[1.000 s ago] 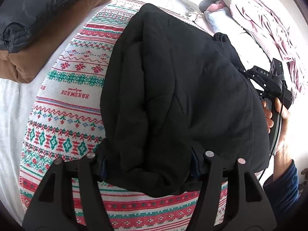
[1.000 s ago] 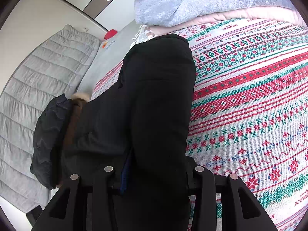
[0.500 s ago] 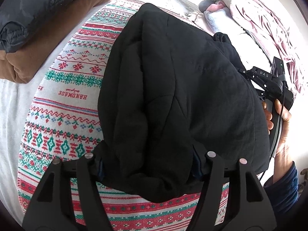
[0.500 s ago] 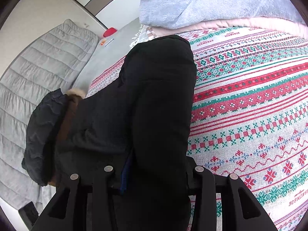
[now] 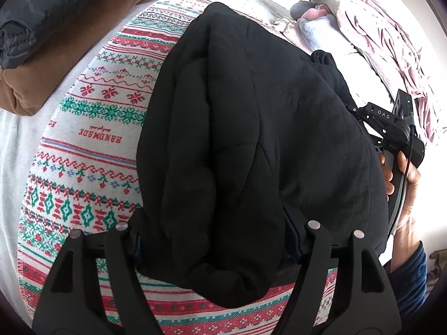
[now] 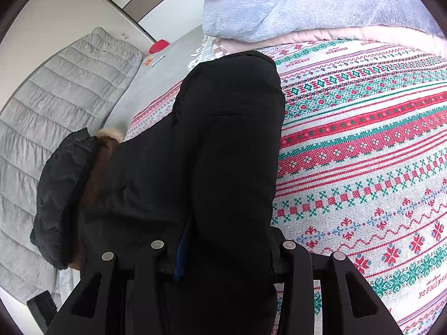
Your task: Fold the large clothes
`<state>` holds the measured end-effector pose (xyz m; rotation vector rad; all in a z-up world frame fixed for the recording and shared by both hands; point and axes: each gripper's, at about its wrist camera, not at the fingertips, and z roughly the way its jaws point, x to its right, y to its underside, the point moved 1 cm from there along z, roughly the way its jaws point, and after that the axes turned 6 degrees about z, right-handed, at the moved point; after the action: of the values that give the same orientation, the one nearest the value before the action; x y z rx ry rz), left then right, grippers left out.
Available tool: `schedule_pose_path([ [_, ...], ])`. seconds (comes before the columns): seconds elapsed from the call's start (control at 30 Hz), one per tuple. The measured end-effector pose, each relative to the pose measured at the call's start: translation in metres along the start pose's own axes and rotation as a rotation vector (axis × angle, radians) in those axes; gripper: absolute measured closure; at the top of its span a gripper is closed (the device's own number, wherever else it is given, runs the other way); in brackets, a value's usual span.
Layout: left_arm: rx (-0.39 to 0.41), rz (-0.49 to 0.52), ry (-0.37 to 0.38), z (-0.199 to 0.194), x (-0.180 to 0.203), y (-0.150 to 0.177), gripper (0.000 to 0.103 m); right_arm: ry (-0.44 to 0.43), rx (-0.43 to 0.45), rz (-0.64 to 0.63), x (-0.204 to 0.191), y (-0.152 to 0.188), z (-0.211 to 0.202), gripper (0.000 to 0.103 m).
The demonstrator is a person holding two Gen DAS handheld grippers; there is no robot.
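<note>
Black quilted jacket (image 5: 251,139): padded, matte fabric with stitched panels, folded into a thick rounded bundle; a navy lining edge (image 6: 181,251) shows at the near fold. It lies on the patterned blanket.

Left gripper (image 5: 218,240): jaws have just been opening and stand wide, the jacket's near edge bunched between them; whether the pads still press it cannot be told.

Right gripper (image 6: 220,254): jaws part-way closed, clamped on a thick fold of the jacket's other end. In the left view a hand (image 5: 405,184) in a dark blue sleeve grips its handle.

Patterned blanket (image 6: 363,167): woven, white ground with red and green bands, under the jacket.

Dark puffer and brown garment (image 5: 56,28): stacked, just left of the jacket.

Pale blue fleece (image 6: 307,2) and pink cloth (image 5: 377,36): piled beyond the jacket.

Grey quilted cover (image 6: 56,97): ribbed, beyond the blanket.
</note>
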<state>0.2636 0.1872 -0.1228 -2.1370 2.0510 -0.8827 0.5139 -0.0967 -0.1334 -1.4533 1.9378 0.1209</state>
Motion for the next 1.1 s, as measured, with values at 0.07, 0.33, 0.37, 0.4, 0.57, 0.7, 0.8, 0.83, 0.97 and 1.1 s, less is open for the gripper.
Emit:
schedule_pose_path([
  [0.07,0.001,-0.001,0.001,0.001,0.0,0.0,0.028,0.001,0.0,-0.001,0.0,0.0,0.0,0.062],
  [0.33,0.019,0.025,-0.027,0.001,0.006,0.001,0.033,0.013,0.003,-0.011,-0.004,0.001,0.001,0.062],
  [0.37,0.021,0.027,-0.029,0.0,0.006,0.001,0.033,0.015,0.004,-0.013,-0.004,0.001,0.001,0.062],
  [0.4,0.023,0.029,-0.032,0.0,0.006,0.002,0.034,0.018,0.005,-0.015,-0.005,0.001,0.001,0.062],
  [0.57,0.018,0.025,-0.022,0.001,0.004,0.001,0.033,0.032,0.012,-0.03,-0.009,0.001,0.002,0.062],
  [0.7,0.012,0.016,-0.002,0.002,0.001,0.001,0.031,0.033,0.012,-0.031,-0.01,0.001,0.002,0.062],
  [0.8,0.006,0.005,0.018,0.004,-0.002,-0.001,0.029,0.044,0.019,-0.042,-0.012,0.002,0.002,0.062],
  [0.83,0.006,0.002,0.022,0.005,-0.003,-0.002,0.029,0.049,0.021,-0.048,-0.013,0.003,0.001,0.062],
  [0.97,0.011,0.009,0.012,0.005,-0.001,-0.001,0.029,0.062,0.03,-0.065,-0.018,0.004,0.001,0.062],
  [1.1,0.021,0.016,-0.002,0.004,0.003,-0.002,0.032,0.06,0.03,-0.064,-0.018,0.004,0.001,0.062],
])
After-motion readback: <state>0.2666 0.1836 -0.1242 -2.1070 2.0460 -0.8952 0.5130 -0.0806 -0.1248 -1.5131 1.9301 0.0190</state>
